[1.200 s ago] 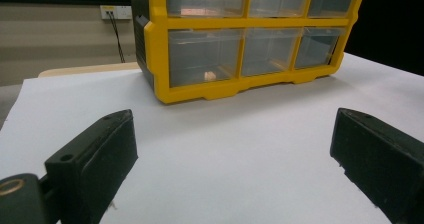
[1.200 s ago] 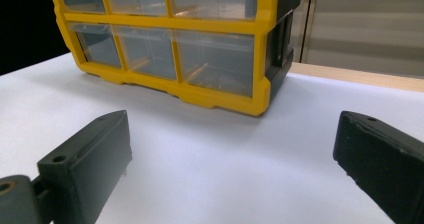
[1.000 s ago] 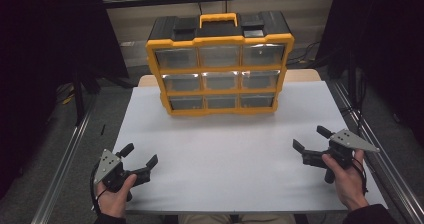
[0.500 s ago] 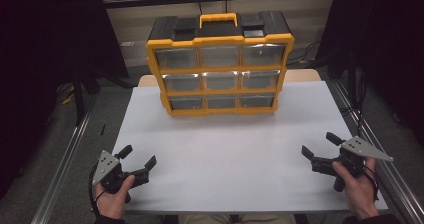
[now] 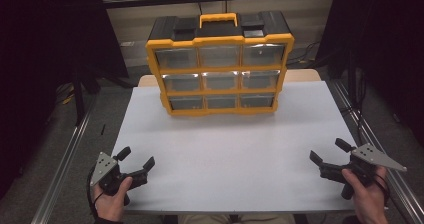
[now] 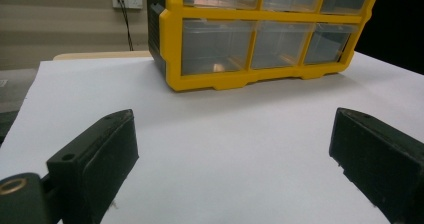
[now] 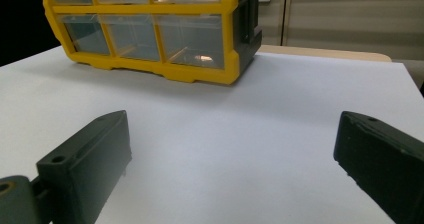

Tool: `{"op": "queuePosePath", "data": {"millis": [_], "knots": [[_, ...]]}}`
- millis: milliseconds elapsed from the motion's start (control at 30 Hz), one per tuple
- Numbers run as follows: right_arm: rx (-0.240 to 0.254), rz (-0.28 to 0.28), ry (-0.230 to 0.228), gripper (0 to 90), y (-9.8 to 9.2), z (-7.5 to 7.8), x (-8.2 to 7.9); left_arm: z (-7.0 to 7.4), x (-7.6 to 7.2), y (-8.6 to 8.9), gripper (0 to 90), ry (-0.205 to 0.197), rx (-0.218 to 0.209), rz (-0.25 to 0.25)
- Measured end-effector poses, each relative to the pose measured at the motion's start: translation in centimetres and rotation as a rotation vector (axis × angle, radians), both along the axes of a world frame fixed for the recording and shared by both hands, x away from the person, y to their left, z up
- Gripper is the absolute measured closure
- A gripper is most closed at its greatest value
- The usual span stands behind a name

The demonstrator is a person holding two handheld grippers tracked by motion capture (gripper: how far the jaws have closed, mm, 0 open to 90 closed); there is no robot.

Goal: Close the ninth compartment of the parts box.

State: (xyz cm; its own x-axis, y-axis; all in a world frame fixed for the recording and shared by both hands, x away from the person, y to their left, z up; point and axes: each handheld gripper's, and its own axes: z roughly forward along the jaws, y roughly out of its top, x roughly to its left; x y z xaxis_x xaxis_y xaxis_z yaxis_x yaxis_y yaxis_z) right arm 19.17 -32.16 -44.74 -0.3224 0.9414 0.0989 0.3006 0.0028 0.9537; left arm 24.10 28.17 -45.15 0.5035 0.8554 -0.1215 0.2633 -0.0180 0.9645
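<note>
A yellow and black drawer cabinet [image 5: 220, 66] with a yellow carry handle stands upright at the far middle of the white table [image 5: 235, 154]. Its clear drawers sit in three rows of three, all pushed in. My left gripper [image 5: 136, 158] is held at the near left corner, open, with nothing between its jaws. My right gripper [image 5: 330, 151] is at the near right corner, also open and holding nothing. The cabinet's lower drawers [image 6: 250, 49] face the left gripper view beyond my left gripper [image 6: 232, 149]. Its right end [image 7: 165, 39] rises beyond my right gripper [image 7: 232, 156] in the right gripper view.
Metal rails [image 5: 65, 164] run along both sides of the table, with dark floor beyond. A wall socket with cables [image 6: 122, 1] is behind the cabinet. White tabletop stretches between the grippers and the cabinet.
The right hand has drawn its gripper back toward the near right edge of the table and a little outward. The left gripper has barely shifted.
</note>
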Motion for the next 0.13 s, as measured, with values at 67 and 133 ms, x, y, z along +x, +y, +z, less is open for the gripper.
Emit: {"op": "queuePosePath", "data": {"millis": [67,133], "knots": [[-0.006,0.013,0.007,1.1,0.22,-0.11,0.22,0.01,0.04,-0.05,5.1,0.005,0.001,0.002],[-0.006,0.018,0.006,1.1,0.29,-0.15,0.35,0.01,0.13,-0.11,5.1,0.007,0.004,-0.002]]}}
